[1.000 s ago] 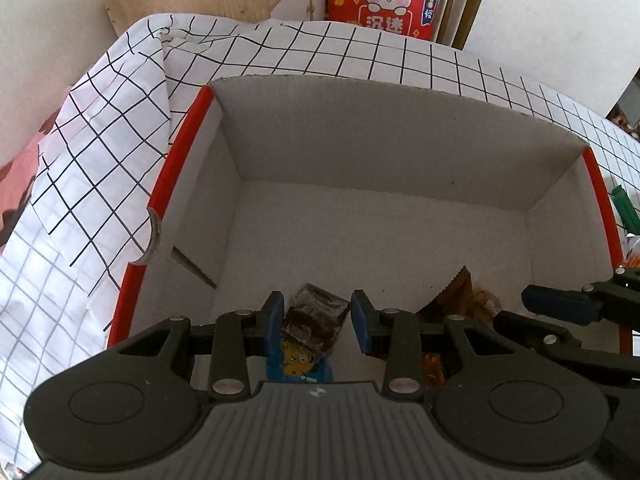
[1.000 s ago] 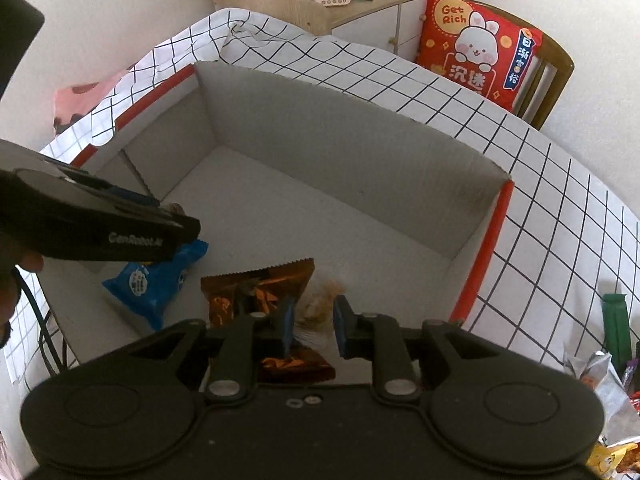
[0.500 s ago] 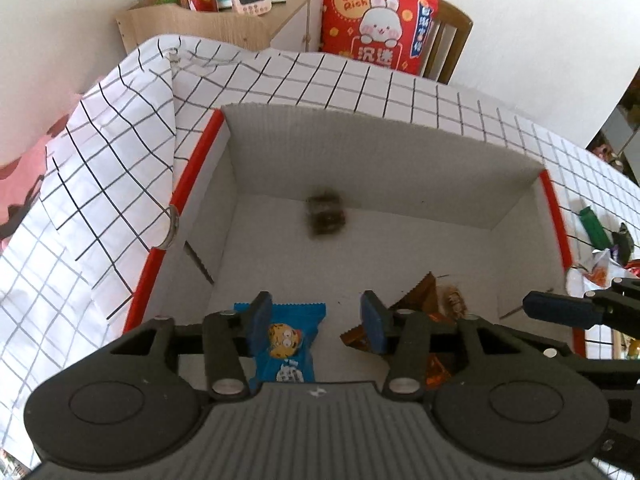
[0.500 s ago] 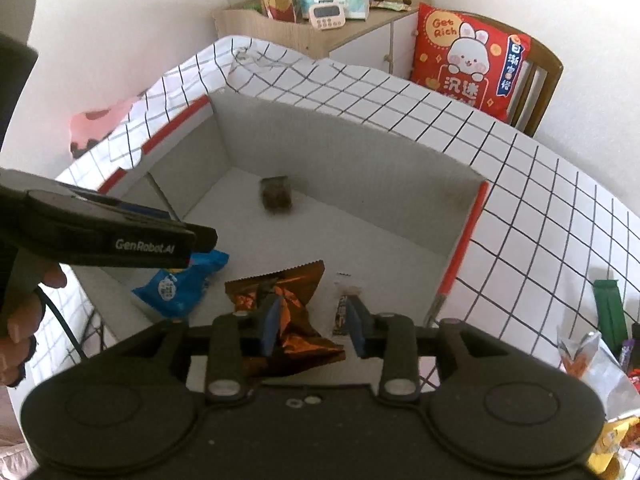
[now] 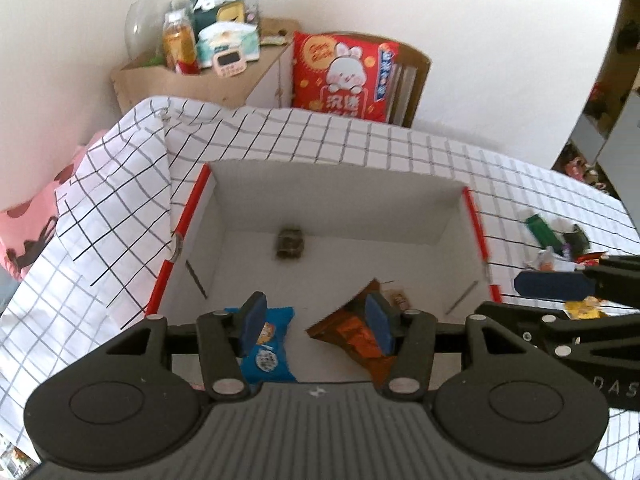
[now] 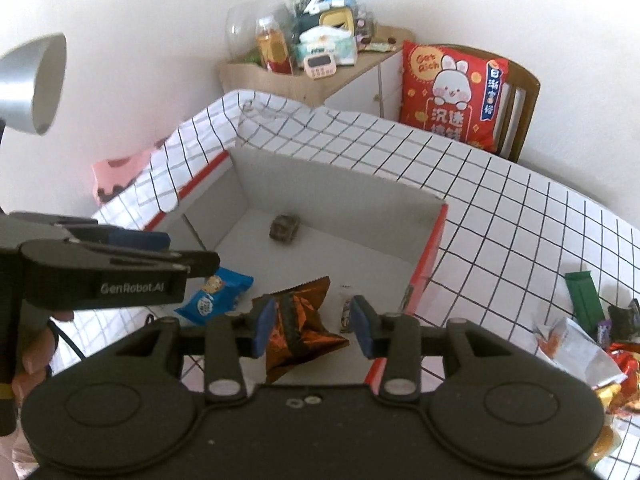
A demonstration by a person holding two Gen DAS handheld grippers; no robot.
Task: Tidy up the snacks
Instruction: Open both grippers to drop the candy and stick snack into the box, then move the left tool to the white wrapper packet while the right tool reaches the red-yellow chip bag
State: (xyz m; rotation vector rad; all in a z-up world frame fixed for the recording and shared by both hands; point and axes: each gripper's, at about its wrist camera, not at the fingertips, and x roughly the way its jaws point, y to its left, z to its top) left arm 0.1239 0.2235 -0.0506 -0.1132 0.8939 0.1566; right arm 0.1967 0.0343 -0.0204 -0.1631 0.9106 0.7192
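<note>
We hold the left gripper (image 5: 316, 322) and the right gripper (image 6: 310, 324) above the white box (image 5: 332, 196), both with jaws spread apart and gripping nothing. Inside the box lie a blue packet (image 5: 268, 354), an orange packet (image 6: 298, 328), a small clear packet (image 6: 345, 314) and, near the far wall, a dark wrapped snack (image 5: 290, 242). More snacks (image 6: 576, 340) sit on the checked counter (image 6: 500, 220) to the right of the box.

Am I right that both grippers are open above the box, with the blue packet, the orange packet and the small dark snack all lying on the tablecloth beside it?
Not quite. The left wrist view shows the blue packet, orange packet and small dark snack lying inside the box. Both the left gripper and right gripper are open.
</note>
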